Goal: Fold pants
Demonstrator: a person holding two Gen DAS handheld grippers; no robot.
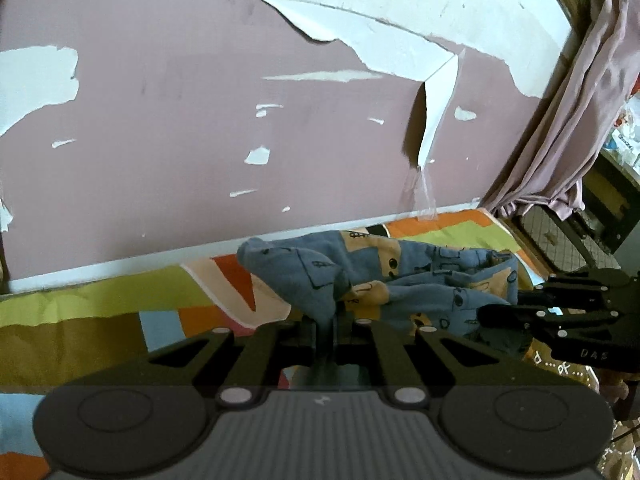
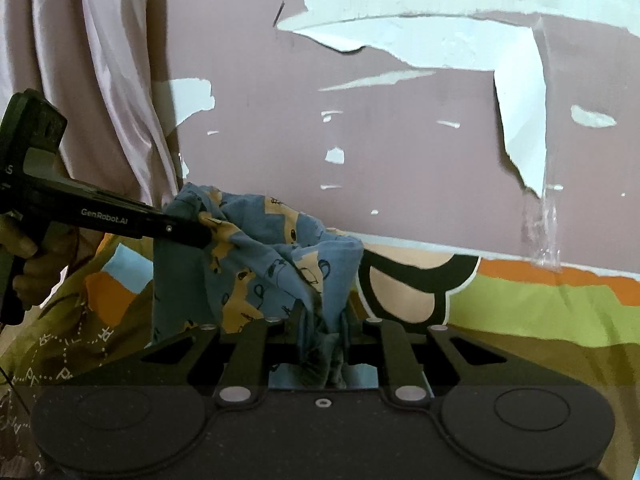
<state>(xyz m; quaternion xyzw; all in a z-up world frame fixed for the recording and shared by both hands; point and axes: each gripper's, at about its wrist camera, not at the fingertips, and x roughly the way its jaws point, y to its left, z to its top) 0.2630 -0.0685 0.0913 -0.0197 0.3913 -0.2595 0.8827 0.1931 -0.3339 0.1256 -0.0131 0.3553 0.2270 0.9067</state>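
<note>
You are holding the pants [image 1: 384,280] bunched in the air just above the patchwork bedspread [image 1: 100,312], strung between both claws. Your left gripper [image 1: 325,326] is pinching a thin twist of blue cloth between nearly closed jaws, and your right gripper [image 2: 325,320] is clamping a thicker wad.

The biggest risk is that you are gripping a crumpled mass, not clean edges: if you lay it down like this, the legs are likely going to land twisted and any fold will come out lopsided. The left pinch looks slim, so a sharp shake could be pulling the fabric free. The two grips are sitting close together, so the cloth between them is sagging in a heap rather than hanging flat.

Around you, the peeling pink wall [image 1: 160,120] is standing close behind the bed, limiting any forward swing. The curtain [image 1: 580,120] is hanging at the side near your right claw and could be snagging. A quilted case [image 1: 560,240] sits below it.
</note>
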